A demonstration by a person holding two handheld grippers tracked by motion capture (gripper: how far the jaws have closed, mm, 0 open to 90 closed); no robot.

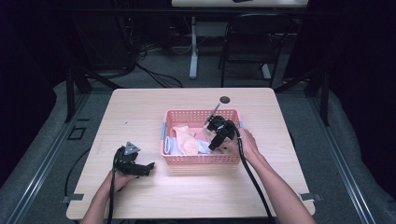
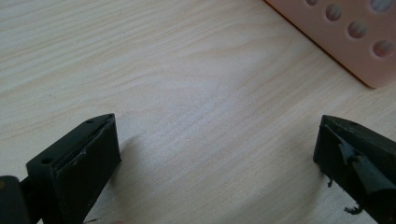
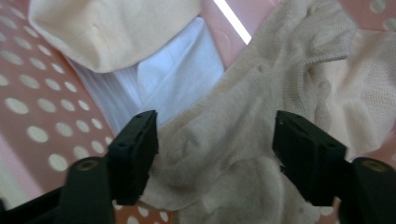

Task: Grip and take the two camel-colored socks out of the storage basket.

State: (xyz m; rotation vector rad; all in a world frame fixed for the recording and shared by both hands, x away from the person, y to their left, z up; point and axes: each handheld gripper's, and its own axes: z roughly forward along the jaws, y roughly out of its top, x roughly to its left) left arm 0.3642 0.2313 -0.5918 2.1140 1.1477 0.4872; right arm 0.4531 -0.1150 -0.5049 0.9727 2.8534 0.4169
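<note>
A pink perforated basket [image 1: 201, 159] sits mid-table with soft cloths in it. A peach cloth [image 1: 187, 137] lies over a white one [image 1: 173, 148]. My right gripper [image 1: 211, 146] dips into the basket from its right side. In the right gripper view its jaws [image 3: 215, 149] stand apart over a cream knit cloth [image 3: 261, 93] bunched between them. A white ribbed cloth [image 3: 177, 79] and a pale cream cloth [image 3: 116, 28] lie beyond. My left gripper [image 1: 150, 168] rests on the table left of the basket, wide open [image 2: 217, 154] over bare wood.
The basket's corner [image 2: 355, 37] shows just ahead and to the right of the left gripper. The light wooden table [image 1: 140, 112] has a round cable hole [image 1: 225, 99] at the back. A dark chair [image 1: 252, 42] and a desk leg [image 1: 193, 51] stand beyond the far edge.
</note>
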